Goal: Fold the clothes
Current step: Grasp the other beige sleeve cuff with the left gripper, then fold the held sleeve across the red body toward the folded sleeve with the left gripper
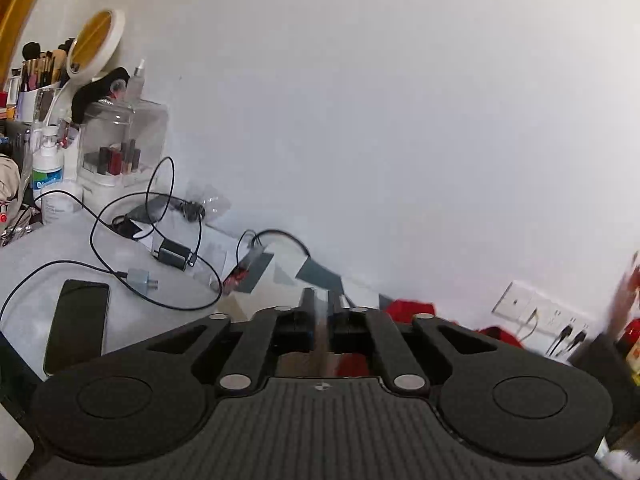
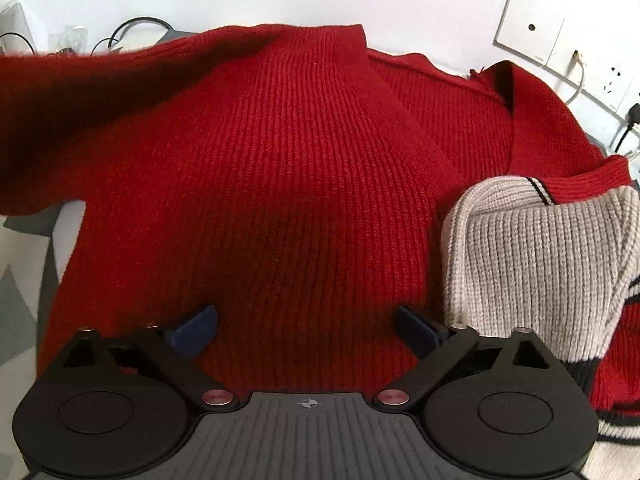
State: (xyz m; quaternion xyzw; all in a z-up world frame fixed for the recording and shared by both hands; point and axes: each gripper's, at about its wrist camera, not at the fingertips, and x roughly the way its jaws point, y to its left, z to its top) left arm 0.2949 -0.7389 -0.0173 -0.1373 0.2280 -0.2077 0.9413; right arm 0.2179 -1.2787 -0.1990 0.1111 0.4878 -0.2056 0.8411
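While the left gripper [image 1: 319, 300] sits pinched shut at lower centre, nothing visibly held, the right gripper [image 2: 306, 330] gapes wide over the red ribbed knit sweater [image 2: 280, 168] filling mid-frame.

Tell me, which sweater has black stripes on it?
The cream sweater at the right has them; the red sweater spread beside it is plain.

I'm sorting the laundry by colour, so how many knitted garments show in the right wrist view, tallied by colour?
Red knit sweater: 1
Cream knit with dark stripes: 1
Total: 2 garments
The cream knit lies on the red sweater's right side.
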